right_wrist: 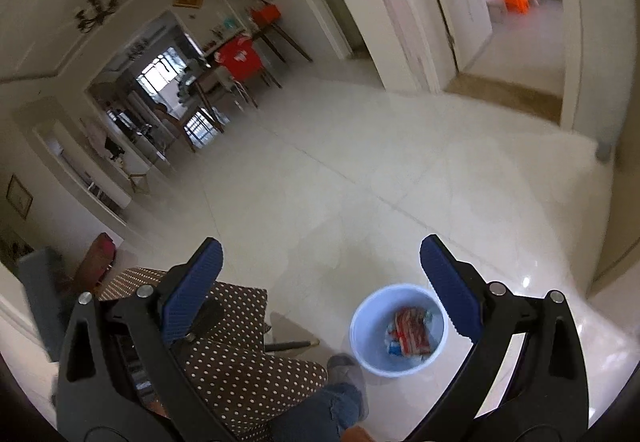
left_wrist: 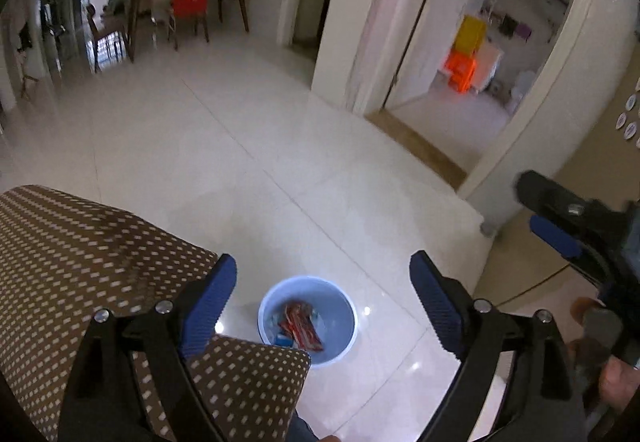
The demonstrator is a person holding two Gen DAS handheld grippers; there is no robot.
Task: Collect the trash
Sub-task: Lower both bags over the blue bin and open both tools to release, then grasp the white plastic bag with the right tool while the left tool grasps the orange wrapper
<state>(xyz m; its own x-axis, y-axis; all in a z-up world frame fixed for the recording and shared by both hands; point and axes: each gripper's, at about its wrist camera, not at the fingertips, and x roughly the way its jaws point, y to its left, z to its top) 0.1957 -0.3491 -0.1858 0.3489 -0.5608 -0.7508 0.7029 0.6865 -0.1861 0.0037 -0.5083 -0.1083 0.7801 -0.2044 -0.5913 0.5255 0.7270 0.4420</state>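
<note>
Both tools, left (left_wrist: 322,274) and right (right_wrist: 320,262), were spread and empty; the bucket (left_wrist: 307,322) of trash (left_wrist: 302,326) stood below, nearer the left.

Both wrists high — bin (left_wrist: 307,326) shared

A: How many bins?
B: One pale blue bucket (right_wrist: 396,330), low in the frame, right of centre.
A: Wrappers in it?
B: One red wrapper (right_wrist: 412,330) clearly; a few bluish scraps beside it, too small to count.
A: Grippers?
B: Two: the left gripper (left_wrist: 322,292) and the right gripper (right_wrist: 320,276), each with two blue-padded fingers.
</note>
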